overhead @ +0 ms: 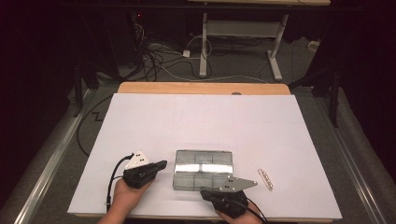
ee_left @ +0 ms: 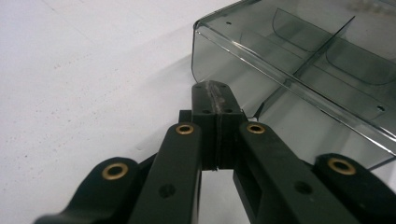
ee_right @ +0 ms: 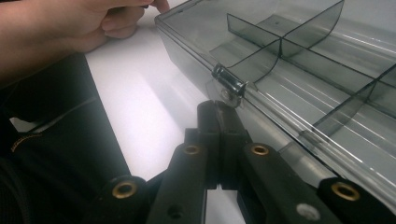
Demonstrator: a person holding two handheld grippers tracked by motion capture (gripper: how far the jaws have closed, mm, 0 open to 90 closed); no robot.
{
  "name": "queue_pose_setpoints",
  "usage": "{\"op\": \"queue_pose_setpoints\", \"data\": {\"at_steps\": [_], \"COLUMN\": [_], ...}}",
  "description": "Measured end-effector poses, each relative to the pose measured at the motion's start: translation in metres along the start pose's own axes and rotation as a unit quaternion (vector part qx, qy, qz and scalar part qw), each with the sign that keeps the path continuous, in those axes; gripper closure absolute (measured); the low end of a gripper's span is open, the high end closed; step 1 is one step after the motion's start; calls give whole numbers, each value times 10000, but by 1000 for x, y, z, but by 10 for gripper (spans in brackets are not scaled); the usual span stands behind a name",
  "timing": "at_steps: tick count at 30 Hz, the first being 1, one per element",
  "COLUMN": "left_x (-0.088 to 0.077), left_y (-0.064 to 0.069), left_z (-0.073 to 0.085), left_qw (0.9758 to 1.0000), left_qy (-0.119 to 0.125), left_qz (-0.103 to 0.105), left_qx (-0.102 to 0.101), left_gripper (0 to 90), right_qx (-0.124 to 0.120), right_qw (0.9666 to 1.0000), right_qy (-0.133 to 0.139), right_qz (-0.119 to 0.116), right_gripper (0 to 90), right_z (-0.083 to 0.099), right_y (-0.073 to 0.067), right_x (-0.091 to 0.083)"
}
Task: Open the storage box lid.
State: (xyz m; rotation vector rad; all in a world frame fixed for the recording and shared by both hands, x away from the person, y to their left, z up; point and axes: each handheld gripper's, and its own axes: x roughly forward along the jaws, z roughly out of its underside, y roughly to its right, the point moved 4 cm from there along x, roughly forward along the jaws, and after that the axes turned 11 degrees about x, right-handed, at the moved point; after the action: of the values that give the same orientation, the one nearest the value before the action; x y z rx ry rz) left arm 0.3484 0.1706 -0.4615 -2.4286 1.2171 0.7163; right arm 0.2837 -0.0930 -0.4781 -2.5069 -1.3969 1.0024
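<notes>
Both grippers' fingers (ee_left: 215, 95) pressed together beside compartment box (overhead: 203, 169); latch (ee_right: 229, 84) in right gripper view.

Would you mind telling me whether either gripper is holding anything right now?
Nothing is held: the left gripper and right gripper are shut, empty, beside the clear smoky plastic compartment box.

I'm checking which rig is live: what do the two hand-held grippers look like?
Both are black. The left hand-held gripper and right hand-held gripper have linked jaws with brass-coloured pivot rivets, a grey three-cornered top plate and a trailing black cable.
</notes>
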Motion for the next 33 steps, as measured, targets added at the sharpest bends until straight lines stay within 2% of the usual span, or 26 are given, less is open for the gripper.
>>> {"op": "queue_pose_setpoints", "data": {"at_steps": [15, 33], "left_x": [0, -2], "left_y": [0, 0], "left_z": [0, 0], "left_qw": [10000, 10000], "left_qy": [0, 42], "left_qz": [4, 54], "left_qx": [2, -24], "left_gripper": [878, 878], "right_qx": [-34, -85], "right_qw": [9999, 9991], "right_qy": [115, 402], "right_qz": [-62, -51], "right_gripper": [900, 900], "right_z": [-2, -16], "right_y": [-1, -3], "right_x": [-4, -12]}}
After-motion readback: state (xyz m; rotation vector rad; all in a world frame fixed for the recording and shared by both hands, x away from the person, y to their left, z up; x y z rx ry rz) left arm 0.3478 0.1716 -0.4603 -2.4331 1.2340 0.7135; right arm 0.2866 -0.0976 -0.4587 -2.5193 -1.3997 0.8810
